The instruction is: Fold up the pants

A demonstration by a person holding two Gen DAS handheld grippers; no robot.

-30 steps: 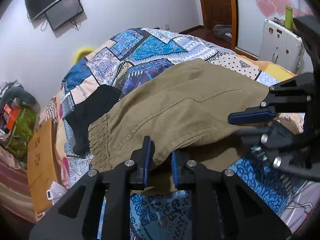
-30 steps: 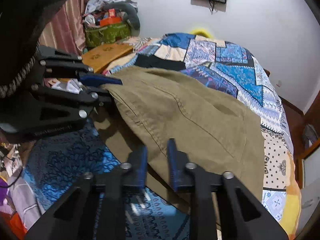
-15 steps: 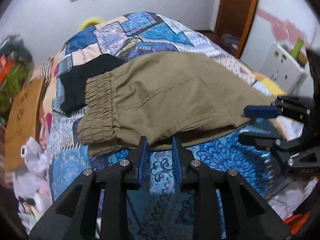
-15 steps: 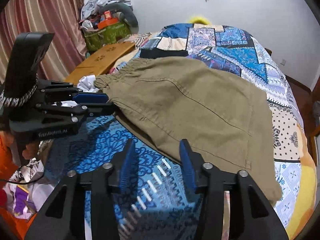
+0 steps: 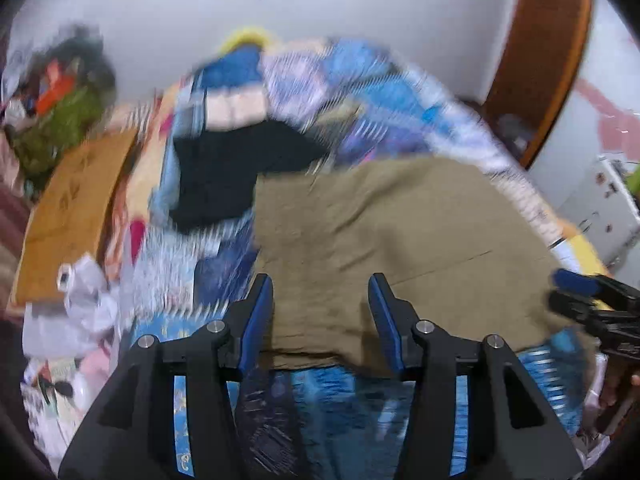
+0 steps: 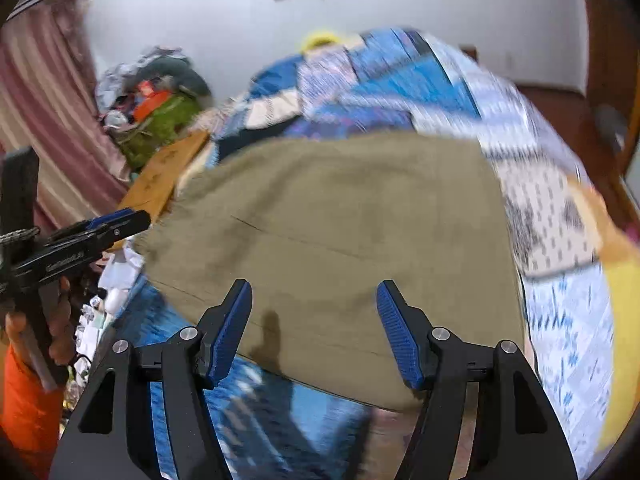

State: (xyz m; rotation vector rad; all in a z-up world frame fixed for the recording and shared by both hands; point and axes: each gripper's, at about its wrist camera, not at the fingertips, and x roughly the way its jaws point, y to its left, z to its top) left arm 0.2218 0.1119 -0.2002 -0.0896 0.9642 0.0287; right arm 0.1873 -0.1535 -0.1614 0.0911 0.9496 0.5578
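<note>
Olive-green pants [image 5: 392, 236] lie folded flat on a patchwork bedspread, also in the right wrist view [image 6: 340, 232]. My left gripper [image 5: 322, 320] is open and empty, hovering over the near edge of the pants. My right gripper [image 6: 314, 328] is open and empty above the pants' near edge. The right gripper shows at the right edge of the left wrist view [image 5: 588, 300]. The left gripper shows at the left of the right wrist view [image 6: 92, 232]. Both views are motion-blurred.
A black garment [image 5: 236, 172] lies on the bed beyond the pants. A wooden board [image 5: 76, 208] and a cluttered pile [image 5: 60, 96] sit left of the bed. A wooden door [image 5: 548, 60] and a white cabinet [image 5: 600, 208] stand at the right.
Both grippers have let go of the pants and opened wide. The pants now lie flat on the bed. Both grippers have pulled back and swung, blurring the views.
</note>
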